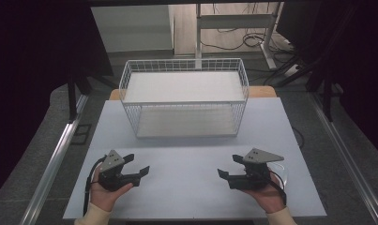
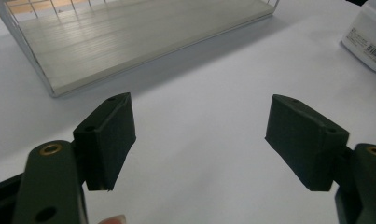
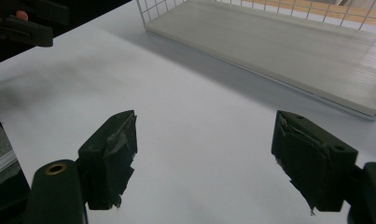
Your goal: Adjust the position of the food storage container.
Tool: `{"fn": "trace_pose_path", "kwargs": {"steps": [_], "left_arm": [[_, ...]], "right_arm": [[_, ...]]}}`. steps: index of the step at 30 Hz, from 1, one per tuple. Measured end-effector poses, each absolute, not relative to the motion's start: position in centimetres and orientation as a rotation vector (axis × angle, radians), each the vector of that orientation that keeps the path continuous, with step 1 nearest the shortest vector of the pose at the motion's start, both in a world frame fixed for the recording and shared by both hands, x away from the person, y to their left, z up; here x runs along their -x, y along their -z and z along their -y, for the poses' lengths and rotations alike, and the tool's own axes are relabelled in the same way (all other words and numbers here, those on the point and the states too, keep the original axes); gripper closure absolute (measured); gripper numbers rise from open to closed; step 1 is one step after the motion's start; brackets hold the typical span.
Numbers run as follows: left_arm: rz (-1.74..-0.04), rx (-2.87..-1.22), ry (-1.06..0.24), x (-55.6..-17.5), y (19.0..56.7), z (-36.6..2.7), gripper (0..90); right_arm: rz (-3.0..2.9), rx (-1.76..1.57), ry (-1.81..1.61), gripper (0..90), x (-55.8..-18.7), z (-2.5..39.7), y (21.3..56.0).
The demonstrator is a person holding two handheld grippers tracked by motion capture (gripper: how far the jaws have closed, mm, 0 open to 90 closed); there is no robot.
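Observation:
My left gripper (image 1: 137,164) (image 2: 199,135) rests in a hand near the table's front left, jaws wide apart with nothing between them. My right gripper (image 1: 229,165) (image 3: 204,149) is held at the front right, also open and empty; torn tape shows on its pads (image 3: 118,144). The two point roughly toward each other and slightly forward. A white wire basket (image 1: 184,65) (image 2: 45,79) (image 3: 150,16) with a pale board floor and an upper shelf stands at the far middle of the table, well apart from both grippers.
A pale container with a barcode label (image 2: 367,42) (image 1: 281,169) lies on the light grey table (image 1: 191,150) just right of the right hand. The left gripper (image 3: 22,25) shows far off in the right gripper view. Beyond the table, desk legs and cables cover the floor.

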State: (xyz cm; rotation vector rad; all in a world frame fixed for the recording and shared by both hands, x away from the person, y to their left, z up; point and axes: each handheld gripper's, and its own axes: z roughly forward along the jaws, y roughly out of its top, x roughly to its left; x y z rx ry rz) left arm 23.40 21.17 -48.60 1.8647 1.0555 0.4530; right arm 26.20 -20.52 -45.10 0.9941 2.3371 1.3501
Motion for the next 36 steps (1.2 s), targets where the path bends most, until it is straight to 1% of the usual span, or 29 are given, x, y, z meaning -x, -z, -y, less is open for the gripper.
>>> {"fn": "trace_pose_path", "kwargs": {"steps": [10,16,19,31,36], "left_arm": [[-1.039,-1.882,-0.459,-23.1,48.5,-20.8,23.6],[-0.999,-1.94,-0.46,-22.9,48.9,-20.2,23.6],[-0.995,-1.936,-0.452,-22.8,48.9,-20.1,23.6],[-0.997,-1.934,-0.44,-22.8,49.0,-20.0,23.7],[-0.995,-1.942,-0.437,-22.8,49.2,-20.0,23.7]], "right_arm": [[-2.312,-1.001,-1.3,25.3,-26.3,21.2,44.8],[-2.309,-1.002,-1.249,28.5,-26.7,21.6,44.4],[-2.29,-1.018,-1.261,29.6,-26.7,22.0,44.0],[-2.181,-1.162,-1.229,36.6,-27.1,26.4,42.2],[-2.146,-1.228,-1.186,36.8,-27.4,28.5,42.1]]}}
